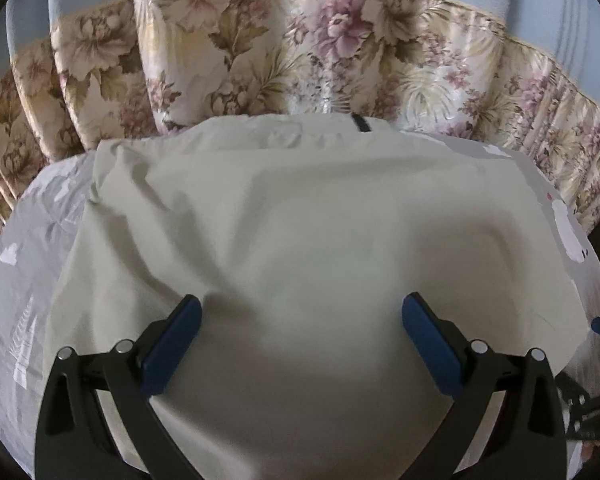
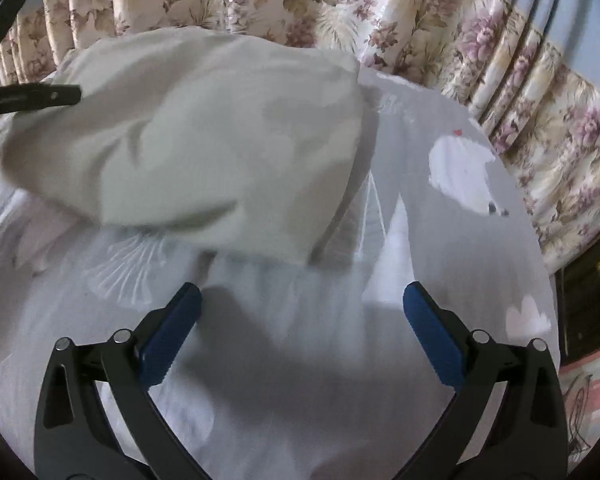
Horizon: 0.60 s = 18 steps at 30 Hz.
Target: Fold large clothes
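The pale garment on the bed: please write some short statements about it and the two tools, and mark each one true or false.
1. The pale garment lies on a grey printed bedsheet. True.
2. The left tool is shut on the garment. False: its jaws stand wide apart, with nothing between them.
3. The right tool is open over the bedsheet. True.
4. The curtain behind the bed is plain blue. False: it has a floral print.
5. The garment is bright red. False: it is a pale off-white colour.
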Each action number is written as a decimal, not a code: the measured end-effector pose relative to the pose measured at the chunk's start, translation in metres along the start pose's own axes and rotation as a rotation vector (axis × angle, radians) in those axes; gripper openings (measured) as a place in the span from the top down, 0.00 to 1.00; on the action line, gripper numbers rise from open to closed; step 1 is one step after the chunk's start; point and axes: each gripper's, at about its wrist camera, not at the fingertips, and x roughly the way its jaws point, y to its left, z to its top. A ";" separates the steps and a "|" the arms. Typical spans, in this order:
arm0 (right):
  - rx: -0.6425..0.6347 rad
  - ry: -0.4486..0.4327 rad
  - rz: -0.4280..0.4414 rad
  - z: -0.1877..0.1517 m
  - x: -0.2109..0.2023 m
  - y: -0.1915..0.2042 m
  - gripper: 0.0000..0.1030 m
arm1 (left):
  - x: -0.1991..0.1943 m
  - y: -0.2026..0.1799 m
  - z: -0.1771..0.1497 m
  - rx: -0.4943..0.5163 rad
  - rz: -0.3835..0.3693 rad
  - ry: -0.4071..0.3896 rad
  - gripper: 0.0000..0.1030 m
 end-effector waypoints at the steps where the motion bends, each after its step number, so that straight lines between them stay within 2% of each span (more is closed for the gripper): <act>1: 0.012 -0.001 -0.008 0.006 0.005 -0.002 0.03 | 0.001 0.002 0.000 -0.001 0.003 0.000 0.02; 4: 0.038 -0.013 -0.019 0.024 0.016 -0.006 0.03 | 0.003 0.007 0.000 0.004 0.011 0.007 0.02; 9: 0.042 -0.084 0.090 0.050 0.018 -0.002 0.06 | 0.006 0.007 -0.001 0.024 0.004 0.018 0.02; 11: 0.056 -0.091 0.178 0.055 0.020 -0.003 0.18 | 0.007 0.008 0.000 0.022 -0.004 0.020 0.02; 13: 0.073 -0.100 0.284 0.057 0.018 -0.005 0.54 | 0.007 0.010 0.001 0.016 -0.011 0.020 0.02; 14: 0.061 -0.111 0.296 0.057 0.016 -0.002 0.62 | 0.007 0.010 0.002 0.013 -0.016 0.021 0.02; 15: 0.043 -0.114 0.297 0.058 0.014 0.002 0.77 | 0.007 0.010 0.003 0.013 -0.017 0.021 0.02; 18: 0.070 -0.112 0.323 0.061 0.013 0.001 0.87 | 0.006 0.007 0.009 -0.003 -0.042 0.032 0.02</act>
